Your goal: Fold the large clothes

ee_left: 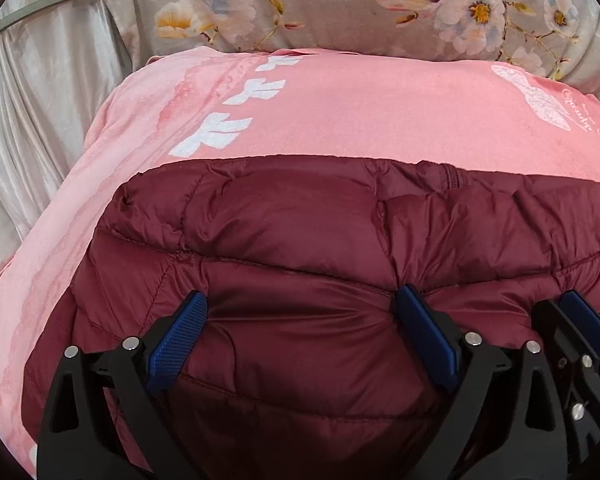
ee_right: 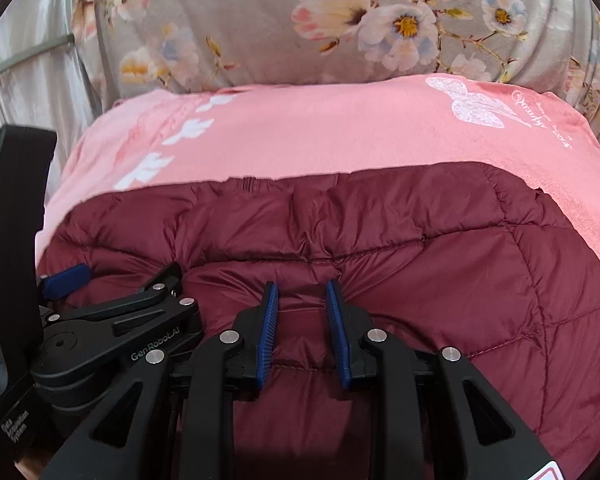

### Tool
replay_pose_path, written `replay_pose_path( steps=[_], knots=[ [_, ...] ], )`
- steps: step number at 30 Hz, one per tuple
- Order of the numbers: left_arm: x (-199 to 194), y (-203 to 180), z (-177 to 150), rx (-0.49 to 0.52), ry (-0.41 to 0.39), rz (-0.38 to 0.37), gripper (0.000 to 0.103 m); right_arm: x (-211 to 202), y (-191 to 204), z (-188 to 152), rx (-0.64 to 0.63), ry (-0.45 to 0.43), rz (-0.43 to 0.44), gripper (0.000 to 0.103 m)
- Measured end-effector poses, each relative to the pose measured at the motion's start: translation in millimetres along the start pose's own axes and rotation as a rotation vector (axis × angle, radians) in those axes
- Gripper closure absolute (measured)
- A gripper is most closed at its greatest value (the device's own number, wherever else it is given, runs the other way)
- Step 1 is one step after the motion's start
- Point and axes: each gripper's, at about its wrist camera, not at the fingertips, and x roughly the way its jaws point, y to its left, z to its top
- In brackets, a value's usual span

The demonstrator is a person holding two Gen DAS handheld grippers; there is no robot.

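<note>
A maroon quilted puffer jacket lies folded on a pink blanket, its far edge straight across both views. My left gripper stands wide open with both blue pads resting down on the jacket and a puffed panel bulging between them. Close to its right, my right gripper has a narrow gap between its pads. Its tips rest on the jacket and creases run out from them, but the pads do not look clamped on the cloth. The left gripper shows at the left of the right wrist view.
The pink blanket with white prints covers the bed beyond and beside the jacket. Behind it rises grey floral fabric. A silvery curtain hangs at the left, past the bed's edge.
</note>
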Motion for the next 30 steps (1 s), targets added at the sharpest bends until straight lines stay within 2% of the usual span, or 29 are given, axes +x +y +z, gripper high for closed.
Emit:
replay_pose_path(
  steps=[4, 30],
  knots=[
    [2.0, -4.1, -2.2, 0.016, -0.004, 0.023, 0.008, 3.8, 8.5, -0.9, -0.04, 0.012, -0.052, 0.077],
    [0.5, -4.6, -3.9, 0.018, -0.014, 0.057, 0.007, 7.1, 3.9, -4.9, -0.032, 0.014, -0.044, 0.077]
  ],
)
